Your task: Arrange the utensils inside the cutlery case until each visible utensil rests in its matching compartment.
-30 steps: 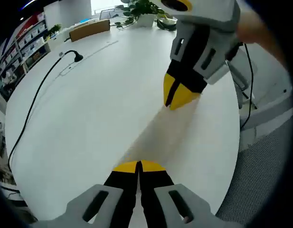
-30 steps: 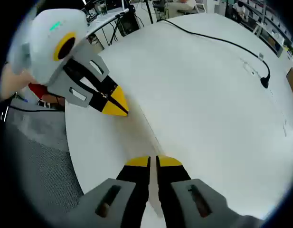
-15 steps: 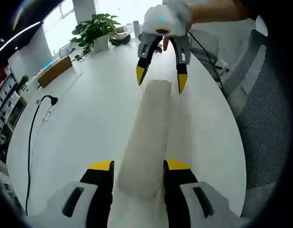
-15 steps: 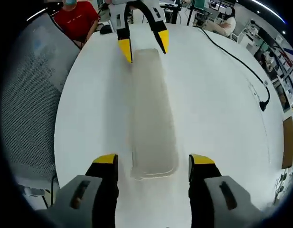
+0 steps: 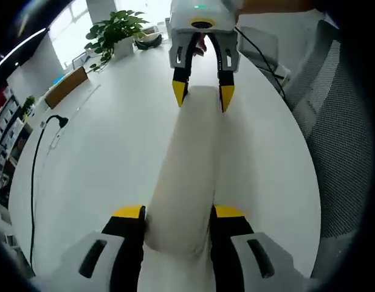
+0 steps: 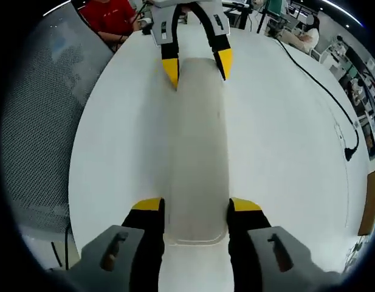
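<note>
— Since half a second ago, what has changed?

— Both my claws have drawn in on the cutlery case point(image 5: 190, 164). A second ago each pair of jaws was pressed together; half a second ago they stood wide of the case ends; now they bracket the ends closely.

— Item one, left claw?

— Left claw point(image 5: 178, 214), left gripper view: yellow-tipped black jaws parted, one on each side of the near end of the case, at or very close to its walls. I cannot tell whether they actually press it.

— Item two, right claw?

— Right claw point(image 6: 196, 205), right gripper view: jaws parted, straddling its own near end of the case point(image 6: 196, 152), just beside the walls. It also appears at the top of the left gripper view point(image 5: 200, 97), tips astride the far end.

— Item three, the case?

— Long, narrow, pale translucent, closed, lying flat on the white surface point(image 5: 102, 152), running lengthwise between the two claws. Contents not discernible.

— Other entries?

— Black cable point(image 5: 38, 164) curving across the surface, well apart from the case; potted plant point(image 5: 114, 27) at the far edge; grey mesh chair point(image 6: 38, 121) beside the surface; a person in a red top point(image 6: 108, 12) at the far side in the right gripper view.
</note>
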`<action>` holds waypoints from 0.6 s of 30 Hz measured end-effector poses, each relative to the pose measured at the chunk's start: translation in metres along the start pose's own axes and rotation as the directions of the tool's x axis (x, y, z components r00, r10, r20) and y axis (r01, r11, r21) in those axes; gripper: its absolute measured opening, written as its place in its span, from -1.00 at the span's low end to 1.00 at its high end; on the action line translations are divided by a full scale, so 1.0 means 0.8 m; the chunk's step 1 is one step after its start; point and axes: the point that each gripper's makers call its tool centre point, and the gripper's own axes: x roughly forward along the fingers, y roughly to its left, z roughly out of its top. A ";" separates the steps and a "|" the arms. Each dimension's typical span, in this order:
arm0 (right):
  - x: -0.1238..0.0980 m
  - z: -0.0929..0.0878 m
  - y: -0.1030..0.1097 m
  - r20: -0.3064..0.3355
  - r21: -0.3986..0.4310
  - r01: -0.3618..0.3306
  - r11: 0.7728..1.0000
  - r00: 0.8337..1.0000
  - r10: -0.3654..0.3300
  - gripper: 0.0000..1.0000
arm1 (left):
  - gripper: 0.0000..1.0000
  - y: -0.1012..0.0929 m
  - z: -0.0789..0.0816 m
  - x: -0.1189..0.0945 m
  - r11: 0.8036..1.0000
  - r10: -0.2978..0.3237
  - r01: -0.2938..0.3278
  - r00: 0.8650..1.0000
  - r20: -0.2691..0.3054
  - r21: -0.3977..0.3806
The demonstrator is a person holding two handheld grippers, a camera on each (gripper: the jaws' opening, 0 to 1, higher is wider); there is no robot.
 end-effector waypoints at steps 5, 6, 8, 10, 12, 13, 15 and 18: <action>0.008 0.018 0.029 0.013 -0.006 0.014 1.000 1.000 -0.014 -0.21 | -0.12 -0.028 -0.019 -0.017 0.999 0.031 -0.031 1.000 0.000 -0.019; 0.009 0.024 0.038 0.033 -0.020 0.021 1.000 0.999 -0.020 -0.21 | -0.12 -0.036 -0.025 -0.021 0.999 0.039 -0.039 0.999 -0.003 -0.022; 0.011 0.031 0.054 0.055 -0.027 0.018 0.999 0.998 -0.017 -0.21 | -0.12 -0.051 -0.032 -0.029 0.999 0.035 -0.036 0.999 -0.013 -0.017; 0.013 0.037 0.064 0.071 -0.030 0.021 0.999 0.997 -0.018 -0.21 | -0.11 -0.059 -0.038 -0.034 0.999 0.030 -0.031 0.999 -0.035 -0.034; 0.015 0.043 0.075 0.084 -0.042 0.017 0.999 0.996 -0.013 -0.21 | -0.12 -0.072 -0.044 -0.039 0.999 0.018 -0.021 0.998 -0.065 -0.039; 0.016 0.046 0.081 0.087 -0.051 0.014 0.999 0.996 -0.010 -0.21 | -0.12 -0.077 -0.046 -0.041 0.999 0.011 -0.014 0.997 -0.077 -0.044; 0.018 0.050 0.089 0.089 -0.063 0.011 0.998 0.996 -0.005 -0.21 | -0.12 -0.088 -0.051 -0.043 0.999 -0.004 -0.001 0.995 -0.100 -0.049; 0.019 0.053 0.098 0.081 -0.079 0.009 0.997 0.997 -0.002 -0.21 | -0.12 -0.101 -0.056 -0.044 0.998 -0.029 0.021 0.989 -0.143 -0.055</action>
